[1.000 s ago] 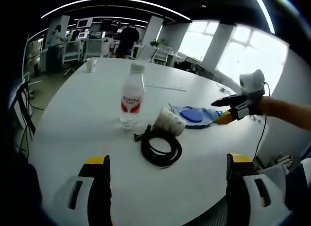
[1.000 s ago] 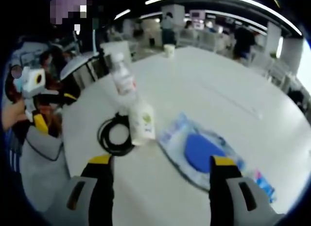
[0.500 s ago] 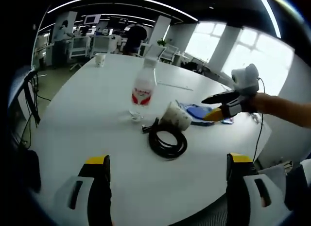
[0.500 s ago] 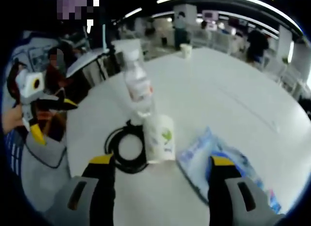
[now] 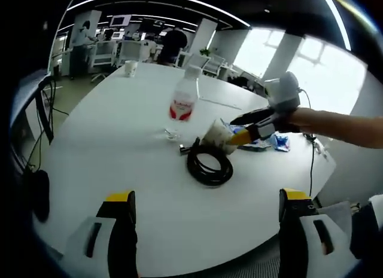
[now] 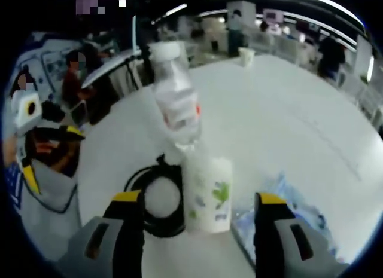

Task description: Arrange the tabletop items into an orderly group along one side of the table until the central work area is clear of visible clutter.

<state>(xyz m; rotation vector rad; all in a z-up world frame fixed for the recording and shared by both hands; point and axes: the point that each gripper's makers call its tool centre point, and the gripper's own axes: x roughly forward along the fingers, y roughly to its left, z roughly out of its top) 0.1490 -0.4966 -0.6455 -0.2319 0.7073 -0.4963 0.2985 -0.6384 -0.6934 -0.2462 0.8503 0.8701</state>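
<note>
Right hand-held gripper [image 6: 194,203] spread wide, nothing held, its cup [image 6: 207,193] low-centre in right gripper view between the two jaws but not yet touched; the same gripper [image 5: 246,129] shows centre-right in left gripper view, tips right by the cup [image 5: 216,134]. Left hand-held gripper [image 5: 203,200] also released, empty, jaws at bottom of frame well short of the clutter. Bottle [image 5: 182,107] upright just above-left of cup; black cable [image 5: 209,167] coiled below cup, touching or nearly so; blue packet [image 5: 263,141] right of cup, partly behind the gripper; all on white table [image 5: 108,140], mid-frame. Second cup [image 5: 131,68] far off, upper left. Cup looks like thin paper, lying on its side: light, crushes easily, may roll; prob. best to pinch gently across the body near the rim, w/o squeezing hard. Bottle: clear plastic, slick, top-heavy if part full; take at the label. Cable floppy; grab the bundle, not one loop.
</note>
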